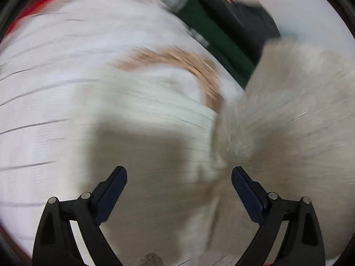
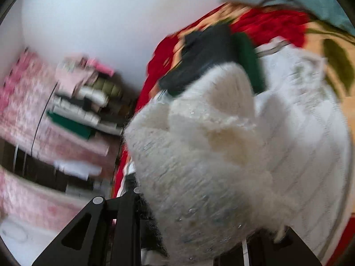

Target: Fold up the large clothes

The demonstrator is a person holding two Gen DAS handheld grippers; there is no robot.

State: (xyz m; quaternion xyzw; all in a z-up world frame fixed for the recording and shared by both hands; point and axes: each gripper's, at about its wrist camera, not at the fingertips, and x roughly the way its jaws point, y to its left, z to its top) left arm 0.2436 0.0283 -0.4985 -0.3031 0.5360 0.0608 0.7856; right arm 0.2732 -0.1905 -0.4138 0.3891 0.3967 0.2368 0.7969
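Observation:
A fluffy cream sweater [image 2: 199, 155] fills the right wrist view, bunched over my right gripper [image 2: 199, 239], whose fingertips are hidden under it; the jaws look closed on the fabric. In the left wrist view the same fluffy sweater [image 1: 288, 122] hangs at the right, next to my right fingertip. My left gripper [image 1: 179, 177] is open and empty above a white striped garment [image 1: 66, 88] with a tan neckline [image 1: 188, 62]. Both views are motion-blurred.
A red floral blanket [image 2: 277, 26] covers the surface. Folded dark and green clothes [image 2: 210, 51] lie beyond the sweater. A stack of folded clothes [image 2: 88, 102] stands on pink bedding [image 2: 26, 102] at the left. A white wall [image 2: 99, 22] is behind.

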